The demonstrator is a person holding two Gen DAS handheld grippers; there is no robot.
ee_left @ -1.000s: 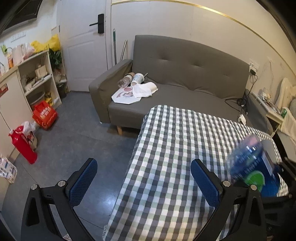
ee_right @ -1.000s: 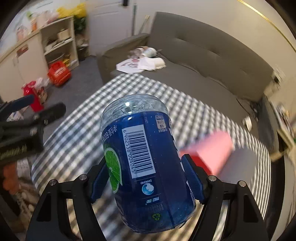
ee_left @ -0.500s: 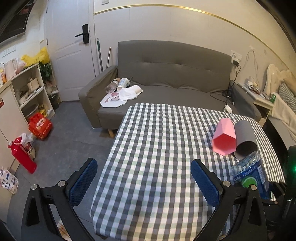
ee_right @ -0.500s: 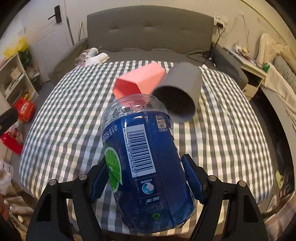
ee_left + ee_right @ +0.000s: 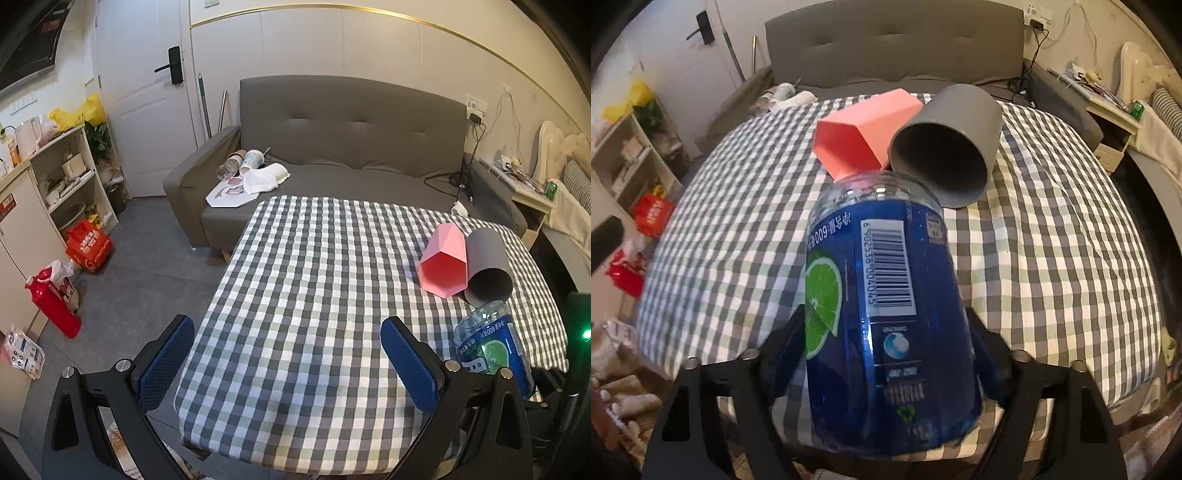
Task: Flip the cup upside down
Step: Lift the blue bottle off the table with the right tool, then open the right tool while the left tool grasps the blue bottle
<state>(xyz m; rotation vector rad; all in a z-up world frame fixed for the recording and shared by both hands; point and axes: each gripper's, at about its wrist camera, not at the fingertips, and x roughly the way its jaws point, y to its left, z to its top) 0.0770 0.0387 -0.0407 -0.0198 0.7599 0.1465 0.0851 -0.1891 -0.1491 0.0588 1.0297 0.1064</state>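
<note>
Right gripper clamped on a blue-labelled bottle, filling the centre and lower half of the right wrist frame, clear end pointing away, label text inverted. Beyond it, in the upper centre, lay a pink cup and a grey cup, both on their sides, touching, open mouths toward the camera, on the checked table. Left gripper spread wide and holding nothing, low in the left wrist frame over the table's near edge. Same cups seen at right of that frame, bottle at lower right. Grey sofa across the upper centre.
</note>
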